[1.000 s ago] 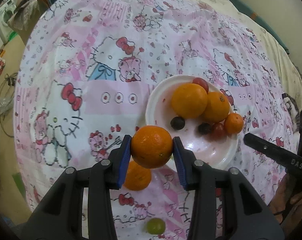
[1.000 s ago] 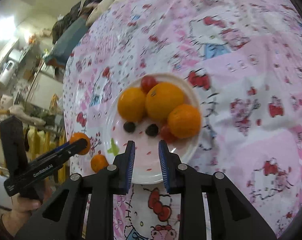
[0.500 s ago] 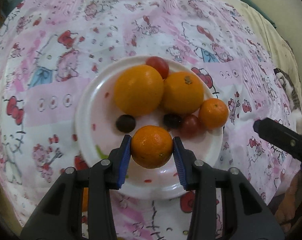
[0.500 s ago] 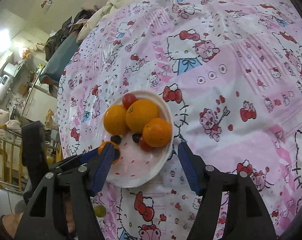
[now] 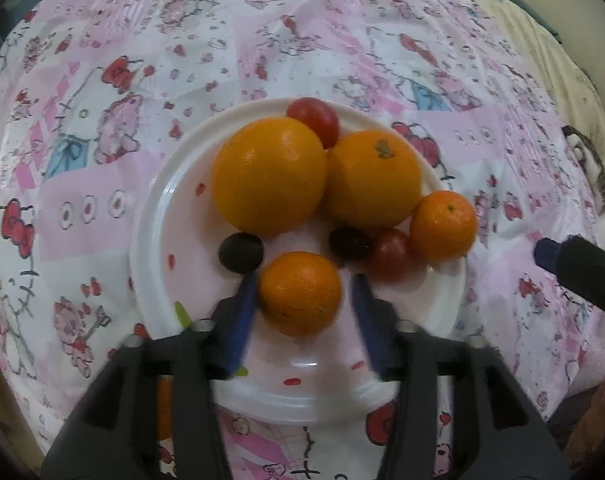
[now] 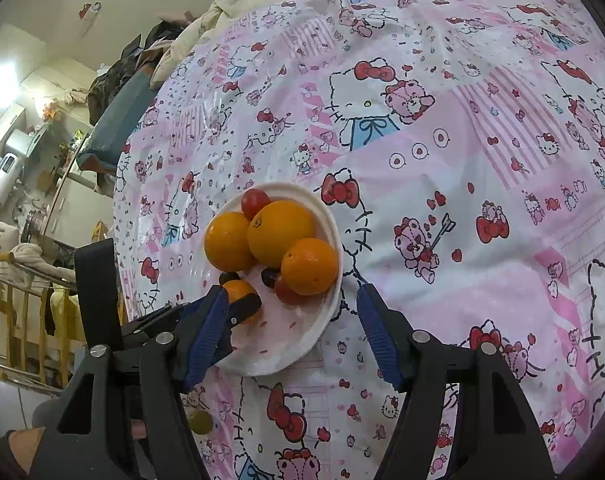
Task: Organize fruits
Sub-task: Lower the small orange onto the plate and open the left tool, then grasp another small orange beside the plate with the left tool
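While the left gripper (image 5: pixel 304 300) hangs over the white plate (image 5: pixel 150 240), its blue fingers (image 5: pixel 242 312) have just been opening and now stand apart on either side of a small orange (image 5: pixel 300 294) that sits on the plate; the left pad looks close against the fruit, the right one shows a clear gap, so nothing is clamped. Behind that fruit on the plate lie two large oranges (image 5: pixel 268 174), touching each other, with a red cherry tomato (image 5: pixel 314 120) at the plate's far rim. A second small orange (image 5: pixel 442 226) sits at the plate's right edge, a second red tomato (image 5: pixel 390 254) just beside it, and two dark round fruits (image 5: pixel 240 252) lie between the large oranges and the released one. The right gripper (image 6: pixel 292 332) hovers at the plate's near rim with its fingers (image 6: pixel 372 328) spread wide and empty. Everything rests on a tabletop (image 6: pixel 462 160) covered in a pink cartoon-cat cloth, and a green grape (image 6: pixel 200 420) lies on that cloth toward its near edge.
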Tool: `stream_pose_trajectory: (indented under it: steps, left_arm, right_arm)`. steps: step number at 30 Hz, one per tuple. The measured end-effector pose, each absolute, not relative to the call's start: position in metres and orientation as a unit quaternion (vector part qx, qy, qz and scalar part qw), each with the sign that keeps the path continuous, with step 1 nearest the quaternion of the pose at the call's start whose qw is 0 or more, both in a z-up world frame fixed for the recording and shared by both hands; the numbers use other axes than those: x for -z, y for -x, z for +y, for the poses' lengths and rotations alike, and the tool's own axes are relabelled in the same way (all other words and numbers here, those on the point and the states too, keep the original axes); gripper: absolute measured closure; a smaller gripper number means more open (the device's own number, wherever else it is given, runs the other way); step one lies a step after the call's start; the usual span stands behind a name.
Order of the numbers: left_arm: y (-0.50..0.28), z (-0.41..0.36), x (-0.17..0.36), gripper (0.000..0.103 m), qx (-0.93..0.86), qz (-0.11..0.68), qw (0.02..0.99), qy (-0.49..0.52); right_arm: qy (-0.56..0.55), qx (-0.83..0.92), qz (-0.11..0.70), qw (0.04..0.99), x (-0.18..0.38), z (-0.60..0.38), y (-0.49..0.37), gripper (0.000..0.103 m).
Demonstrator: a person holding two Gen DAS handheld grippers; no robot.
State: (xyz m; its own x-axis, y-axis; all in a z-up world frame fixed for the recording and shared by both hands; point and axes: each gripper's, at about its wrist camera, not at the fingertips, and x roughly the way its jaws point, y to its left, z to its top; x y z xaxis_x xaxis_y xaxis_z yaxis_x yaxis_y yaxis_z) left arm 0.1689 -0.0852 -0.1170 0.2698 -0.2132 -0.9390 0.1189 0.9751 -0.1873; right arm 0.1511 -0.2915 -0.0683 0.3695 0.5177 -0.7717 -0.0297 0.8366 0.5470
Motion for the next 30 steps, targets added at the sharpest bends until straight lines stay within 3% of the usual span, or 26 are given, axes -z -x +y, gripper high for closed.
stream_pose_trajectory:
  steps: [2, 3, 23, 30]
  left_arm:
    - [-0.166, -0.085, 0.112, 0.014, 0.094, 0.583, 0.806, 0.031]
    - [-0.165, -0.085, 0.109, 0.013, 0.091, 0.576, 0.812, 0.029]
    - [-0.127, -0.021, 0.050, 0.013, 0.020, 0.529, 0.846, 0.058]
    - [-0.104, -0.005, 0.029, 0.013, 0.021, 0.519, 0.853, 0.054]
  right_arm:
    - [-0.230, -0.172, 0.535, 0.794, 0.069, -0.291, -0.151, 0.034]
    - [-0.229, -0.173, 0.535, 0.795, 0.069, -0.291, -0.152, 0.034]
    - [-0.233, -0.197, 0.516, 0.800, 0.044, -0.271, -0.134, 0.033]
    - [-0.199, -0.206, 0.507, 0.813, 0.029, -0.260, -0.116, 0.022]
